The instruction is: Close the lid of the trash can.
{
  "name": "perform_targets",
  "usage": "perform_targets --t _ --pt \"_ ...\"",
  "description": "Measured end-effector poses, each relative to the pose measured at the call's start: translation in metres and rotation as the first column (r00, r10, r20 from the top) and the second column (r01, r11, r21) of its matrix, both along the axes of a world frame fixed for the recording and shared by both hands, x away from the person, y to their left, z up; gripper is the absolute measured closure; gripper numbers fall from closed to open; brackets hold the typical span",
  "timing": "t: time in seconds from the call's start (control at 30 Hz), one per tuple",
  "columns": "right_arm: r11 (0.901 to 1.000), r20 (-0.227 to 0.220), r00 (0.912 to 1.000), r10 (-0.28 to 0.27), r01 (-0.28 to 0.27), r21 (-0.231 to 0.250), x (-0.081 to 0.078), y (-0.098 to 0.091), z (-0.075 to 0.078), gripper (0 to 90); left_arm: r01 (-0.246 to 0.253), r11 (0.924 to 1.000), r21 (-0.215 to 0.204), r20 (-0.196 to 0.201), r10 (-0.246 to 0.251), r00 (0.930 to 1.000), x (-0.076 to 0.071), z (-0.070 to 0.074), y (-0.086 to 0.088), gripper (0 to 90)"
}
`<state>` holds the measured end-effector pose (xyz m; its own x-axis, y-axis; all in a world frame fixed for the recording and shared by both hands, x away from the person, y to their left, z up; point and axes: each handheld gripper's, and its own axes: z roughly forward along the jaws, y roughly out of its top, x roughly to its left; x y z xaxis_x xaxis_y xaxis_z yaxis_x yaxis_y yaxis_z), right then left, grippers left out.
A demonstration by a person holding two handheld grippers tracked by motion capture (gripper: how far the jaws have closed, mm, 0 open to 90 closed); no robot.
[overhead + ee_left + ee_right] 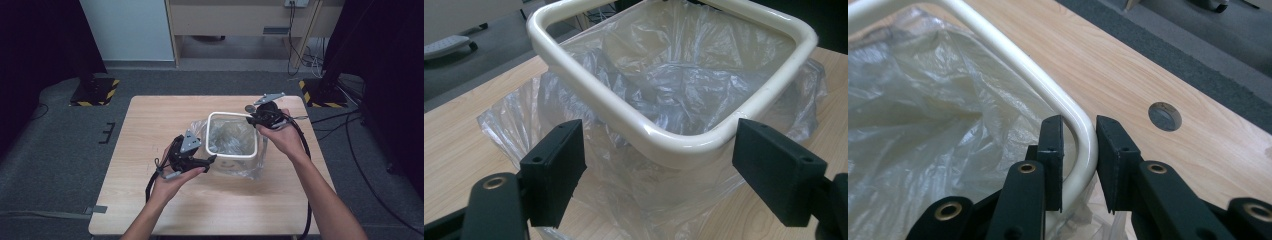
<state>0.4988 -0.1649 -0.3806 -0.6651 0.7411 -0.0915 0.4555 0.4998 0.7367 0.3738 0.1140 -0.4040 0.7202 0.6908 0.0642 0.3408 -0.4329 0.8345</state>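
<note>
Cream bin rim [1068, 107] clamped, right gripper [1079, 150]

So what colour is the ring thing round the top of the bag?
The ring is cream-white and shiny, best seen in the left gripper view.

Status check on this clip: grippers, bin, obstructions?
Right gripper shut on bin rim. Left gripper open, facing near corner. Plastic liner inside. Nothing in the way.

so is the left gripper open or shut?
Open: the left gripper has its jaws spread wide, facing the bin's rim and clear bag, gripping nothing.
</note>
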Motion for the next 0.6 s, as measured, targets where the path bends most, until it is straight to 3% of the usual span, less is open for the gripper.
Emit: perform_targets --t 0.07,0.3,0.4,0.5,0.6 --pt "0.9995 -0.005 0.9998 0.021 -0.021 -0.023 0.003 0.003 0.0 74.0 0.003 1.0 -0.008 0.007 -0.003 1.0 -0.001 0.001 0.0 20.6" --pt "0.999 -0.03 0.9991 0.03 -0.031 -0.033 0.007 0.005 -0.004 74.1 -0.037 0.998 -0.052 0.033 0.039 0.9987 0.002 0.011 0.001 23.5" --pt "0.9989 -0.029 0.9991 0.032 -0.033 -0.033 0.007 0.005 -0.005 74.1 -0.051 0.998 -0.037 0.065 0.053 0.9965 0.006 0.013 0.001 24.1" --pt "0.9992 -0.031 0.9992 0.027 -0.028 -0.03 0.006 0.005 -0.005 74.0 -0.057 0.9983 -0.01 0.054 0.058 0.9968 0.011 0.009 0.0 24.5" --pt "0.9994 -0.021 0.9994 0.026 -0.027 -0.023 0.006 0.002 -0.003 73.8 -0.057 0.9983 -0.012 0.048 0.058 0.9972 0.013 0.007 -0.001 24.5"
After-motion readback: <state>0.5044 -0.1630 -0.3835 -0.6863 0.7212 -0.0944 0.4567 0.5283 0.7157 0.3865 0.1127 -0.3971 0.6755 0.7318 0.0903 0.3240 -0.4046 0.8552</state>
